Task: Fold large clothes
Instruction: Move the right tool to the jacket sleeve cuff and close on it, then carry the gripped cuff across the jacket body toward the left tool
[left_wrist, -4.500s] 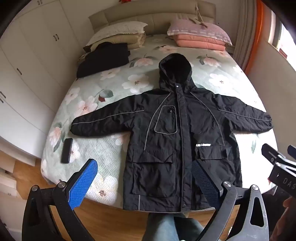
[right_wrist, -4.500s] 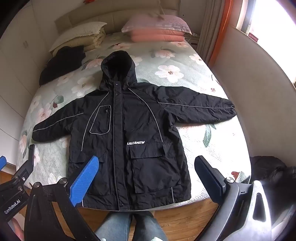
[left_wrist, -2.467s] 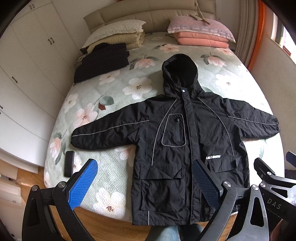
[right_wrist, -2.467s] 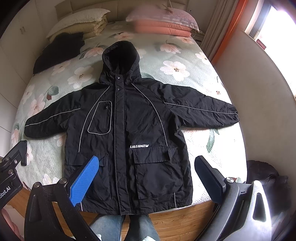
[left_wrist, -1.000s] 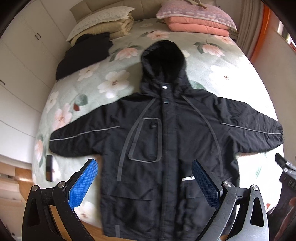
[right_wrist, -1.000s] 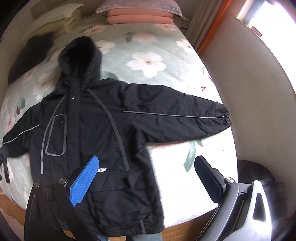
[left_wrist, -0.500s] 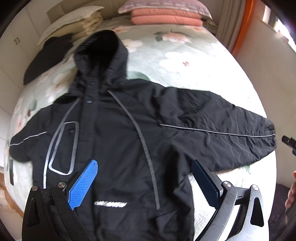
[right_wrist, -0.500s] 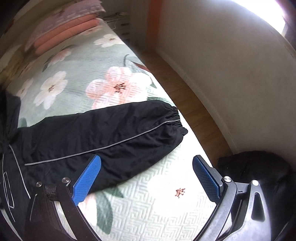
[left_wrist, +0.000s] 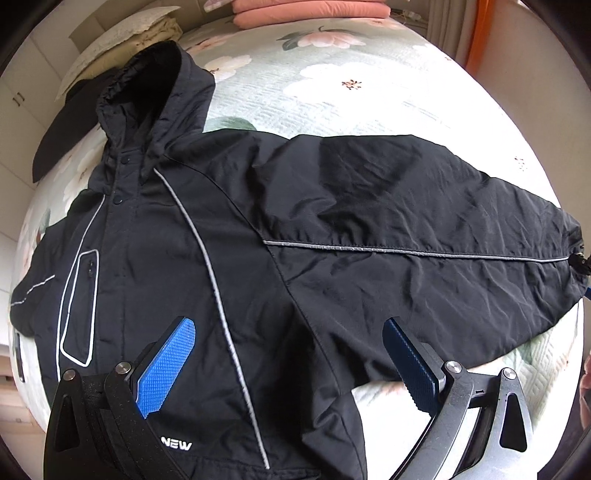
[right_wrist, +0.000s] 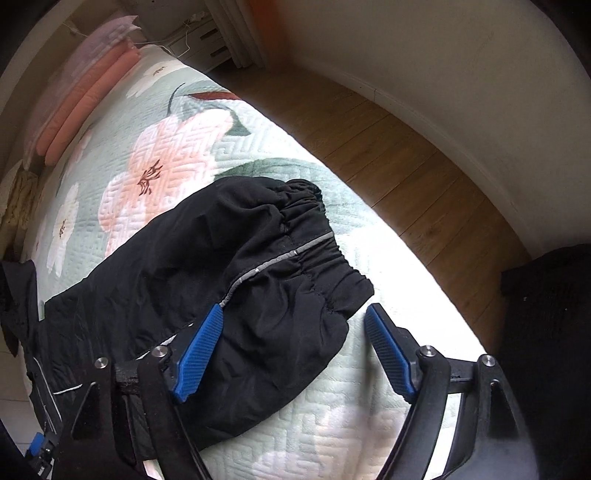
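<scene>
A black hooded jacket (left_wrist: 258, 258) with grey piping lies face up and spread flat on the bed. My left gripper (left_wrist: 288, 354) is open, low over the chest and the armpit of the right-hand sleeve. That sleeve (right_wrist: 229, 280) stretches towards the bed's right edge, ending in an elastic cuff (right_wrist: 325, 258). My right gripper (right_wrist: 291, 339) is open just above the sleeve end, its left finger over the fabric, its right finger beside the cuff over the bedspread. Neither gripper holds anything.
The bed has a pale green floral quilted bedspread (left_wrist: 369, 85). Pink pillows (left_wrist: 306, 11) and a cream pillow (left_wrist: 122, 40) lie at the head. Another dark garment (left_wrist: 66, 129) lies at the far left. Wooden floor (right_wrist: 406, 158) and a wall run along the bed's right side.
Both grippers have come down and moved right, from a high view of the whole jacket to close over it. The right gripper has reached the right sleeve's cuff.
</scene>
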